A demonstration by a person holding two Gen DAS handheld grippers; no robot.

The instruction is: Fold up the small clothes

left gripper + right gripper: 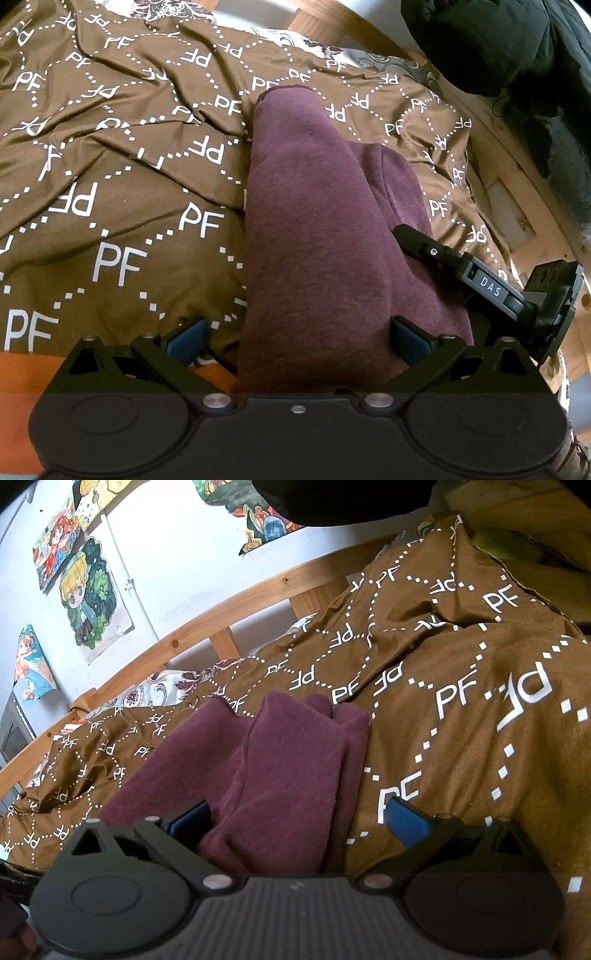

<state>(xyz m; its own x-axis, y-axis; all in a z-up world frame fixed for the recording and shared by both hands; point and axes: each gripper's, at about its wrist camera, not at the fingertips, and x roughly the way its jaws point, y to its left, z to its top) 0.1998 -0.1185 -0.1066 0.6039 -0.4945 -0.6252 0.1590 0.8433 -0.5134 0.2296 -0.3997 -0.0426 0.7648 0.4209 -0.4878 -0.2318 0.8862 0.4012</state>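
A maroon garment [317,229] lies folded into a long strip on the brown "PF" bedspread [110,192]. My left gripper [299,341] stands open, its blue pads either side of the strip's near end. From the right, a black finger [421,245] of the other gripper rests on the garment's right edge. In the right wrist view the same maroon garment [280,768] shows several stacked layers. My right gripper [297,821] is open over its near edge, with the left pad on the cloth and the right pad above the bedspread [461,738].
A wooden bed rail [229,598] runs along the wall with posters [88,602]. A floral sheet [162,686] shows at the bedspread's far edge. Dark clothing [498,40] is piled at the top right beside the wooden frame [517,184].
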